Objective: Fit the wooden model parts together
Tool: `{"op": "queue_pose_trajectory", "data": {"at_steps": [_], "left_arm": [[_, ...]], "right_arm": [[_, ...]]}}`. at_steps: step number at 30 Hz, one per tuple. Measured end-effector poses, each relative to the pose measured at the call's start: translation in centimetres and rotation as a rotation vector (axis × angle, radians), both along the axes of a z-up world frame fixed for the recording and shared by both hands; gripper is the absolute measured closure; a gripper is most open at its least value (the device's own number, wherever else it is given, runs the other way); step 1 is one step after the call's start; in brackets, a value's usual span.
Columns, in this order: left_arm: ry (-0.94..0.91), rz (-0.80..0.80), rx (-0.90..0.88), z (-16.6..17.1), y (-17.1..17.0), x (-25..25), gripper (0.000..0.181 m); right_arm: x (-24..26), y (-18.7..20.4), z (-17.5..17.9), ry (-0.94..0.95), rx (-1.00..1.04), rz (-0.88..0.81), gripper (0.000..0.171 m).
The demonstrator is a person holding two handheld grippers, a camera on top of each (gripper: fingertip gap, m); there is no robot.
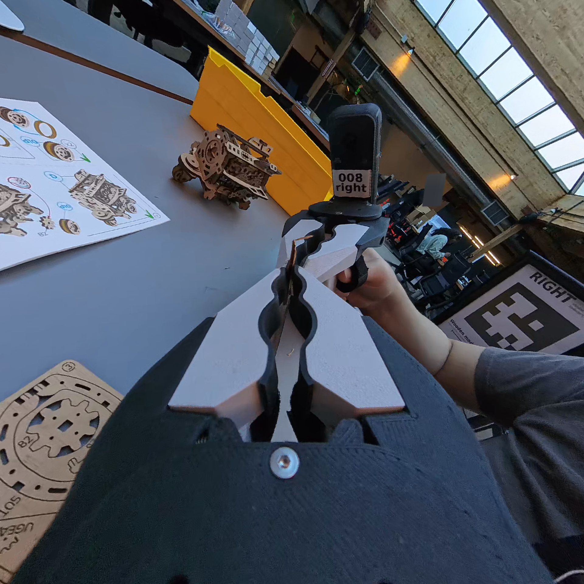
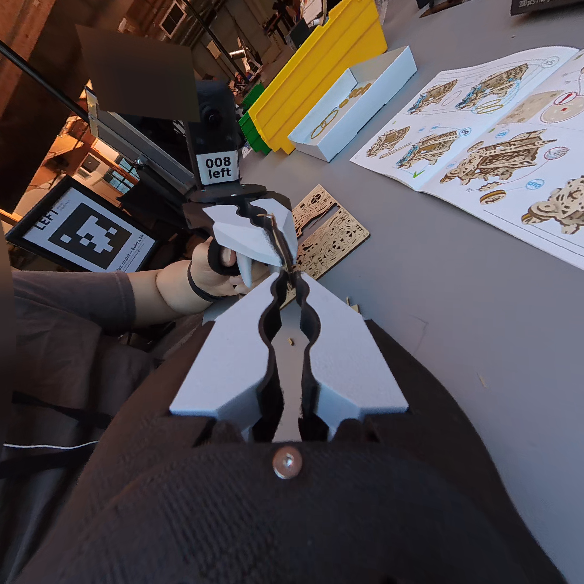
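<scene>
Your left tongs [image 1: 289, 278] and right tongs [image 2: 289, 278] meet tip to tip above the grey worktop [image 1: 126, 284], and both pinch the same thin wooden piece [image 1: 292, 257]. It stands edge-on between them, so you cannot tell its shape. Each pair of tongs is closed down to a narrow slit on that piece; the wavy black pads [image 1: 268, 322] nearly touch at the tips and gape only farther back.

Take the wooden piece as your landmark. In the left wrist view the right tongs [image 1: 311, 243] come in from beyond it, with your right hand [image 1: 369, 281] on the handle just behind. The part-built wooden model [image 1: 224, 166] stands on the worktop well beyond the piece and to its left, close against a yellow bin [image 1: 252, 104]. The instruction sheet [image 1: 63, 183] lies farther left still. A laser-cut plywood sheet [image 1: 47, 442] with a gear outline lies nearer you, left of the piece and partly under the tongs' body.

The right wrist view shows the wooden piece [image 2: 278, 240] from the other side, with the left tongs [image 2: 281, 249] gripping it and your left hand [image 2: 218, 268] on the handle below. Only this view shows a white tray [image 2: 379, 91] holding small wooden rings [image 2: 325, 126], beyond the piece and to its right, beside the yellow bin [image 2: 316, 88] and a green bin [image 2: 252, 132]. A different plywood sheet [image 2: 331, 234] lies just behind the piece, and the open instruction booklet [image 2: 489, 142] sits farther right. The model itself does not appear here.
</scene>
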State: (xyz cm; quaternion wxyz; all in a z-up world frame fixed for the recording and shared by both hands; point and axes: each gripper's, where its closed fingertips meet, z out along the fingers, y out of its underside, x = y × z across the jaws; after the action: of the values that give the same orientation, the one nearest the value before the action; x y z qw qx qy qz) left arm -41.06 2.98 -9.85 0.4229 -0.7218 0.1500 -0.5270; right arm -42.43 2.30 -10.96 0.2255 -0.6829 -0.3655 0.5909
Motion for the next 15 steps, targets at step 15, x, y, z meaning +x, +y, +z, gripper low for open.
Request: {"op": "queue_pose_trajectory", "data": {"at_steps": [15], "left_arm": [[-0.003,0.052,-0.057,-1.6,0.9,-0.3,0.181]], "right_arm": [[-0.1,0.8,-1.4,-0.093,0.133,-0.048,0.167]]}}
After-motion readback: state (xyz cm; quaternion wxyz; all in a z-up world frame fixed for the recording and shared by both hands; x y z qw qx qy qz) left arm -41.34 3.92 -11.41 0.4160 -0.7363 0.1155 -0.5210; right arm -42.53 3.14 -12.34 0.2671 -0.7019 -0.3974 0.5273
